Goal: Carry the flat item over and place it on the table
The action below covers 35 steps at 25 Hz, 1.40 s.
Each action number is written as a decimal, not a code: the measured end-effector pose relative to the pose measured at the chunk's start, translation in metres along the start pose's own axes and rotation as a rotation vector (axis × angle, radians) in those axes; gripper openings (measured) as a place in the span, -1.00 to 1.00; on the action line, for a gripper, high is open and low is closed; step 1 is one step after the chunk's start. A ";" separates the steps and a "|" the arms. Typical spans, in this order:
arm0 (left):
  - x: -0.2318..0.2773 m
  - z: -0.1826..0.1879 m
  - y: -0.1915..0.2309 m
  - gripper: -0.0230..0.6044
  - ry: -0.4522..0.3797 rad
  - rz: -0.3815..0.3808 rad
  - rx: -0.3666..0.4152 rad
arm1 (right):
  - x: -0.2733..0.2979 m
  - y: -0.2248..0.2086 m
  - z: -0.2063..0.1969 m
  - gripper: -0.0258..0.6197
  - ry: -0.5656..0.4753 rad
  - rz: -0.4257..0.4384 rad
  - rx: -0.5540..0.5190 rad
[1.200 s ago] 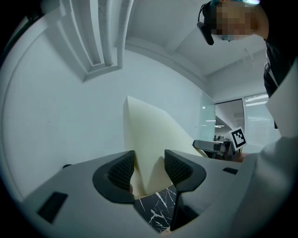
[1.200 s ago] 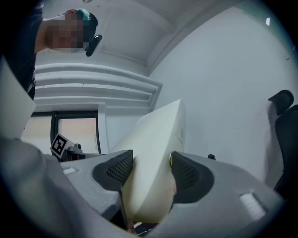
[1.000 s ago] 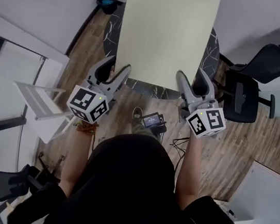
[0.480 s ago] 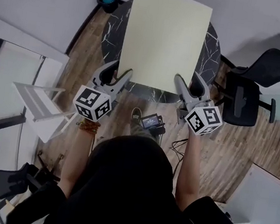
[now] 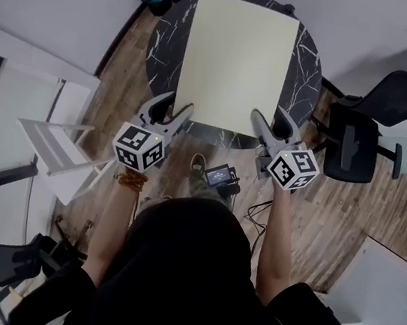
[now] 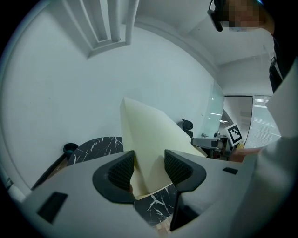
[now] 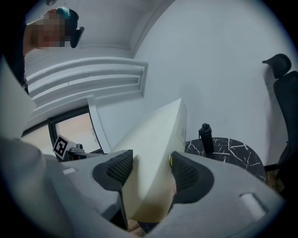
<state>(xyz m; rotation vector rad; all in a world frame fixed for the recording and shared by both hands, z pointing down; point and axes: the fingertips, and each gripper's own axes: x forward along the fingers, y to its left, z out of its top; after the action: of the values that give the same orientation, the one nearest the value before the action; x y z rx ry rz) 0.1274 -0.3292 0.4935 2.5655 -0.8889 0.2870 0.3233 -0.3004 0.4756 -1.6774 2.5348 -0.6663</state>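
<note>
One bottle past the board, right gripper view only

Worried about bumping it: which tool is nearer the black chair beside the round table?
Right. The right tool sits just left of that black chair; the left tool is across the cream panel, farther away.

Pale yellow flat board over round black marbled table, near corners pinched in left gripper and right gripper

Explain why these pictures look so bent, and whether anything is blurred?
Both gripper views: fisheye, black corners, curved walls, a mosaic patch over a face. Head view: milder bowing, even light, board sharp, no glare on the table.
</note>
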 end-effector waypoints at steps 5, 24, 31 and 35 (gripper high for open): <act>0.008 -0.020 0.006 -0.28 0.038 0.000 -0.034 | 0.006 -0.009 -0.019 -0.12 0.044 0.004 0.021; 0.036 -0.092 0.032 -0.28 0.165 0.010 -0.173 | 0.031 -0.048 -0.097 -0.11 0.203 0.014 0.152; 0.046 -0.111 0.046 -0.28 0.206 0.011 -0.194 | 0.040 -0.058 -0.123 -0.11 0.233 -0.001 0.208; 0.053 -0.122 0.051 -0.28 0.226 0.012 -0.223 | 0.046 -0.067 -0.134 -0.11 0.258 -0.004 0.229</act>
<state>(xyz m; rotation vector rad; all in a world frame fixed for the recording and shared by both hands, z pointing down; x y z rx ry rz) 0.1287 -0.3405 0.6353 2.2715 -0.8042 0.4452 0.3280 -0.3181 0.6312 -1.6117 2.4933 -1.1931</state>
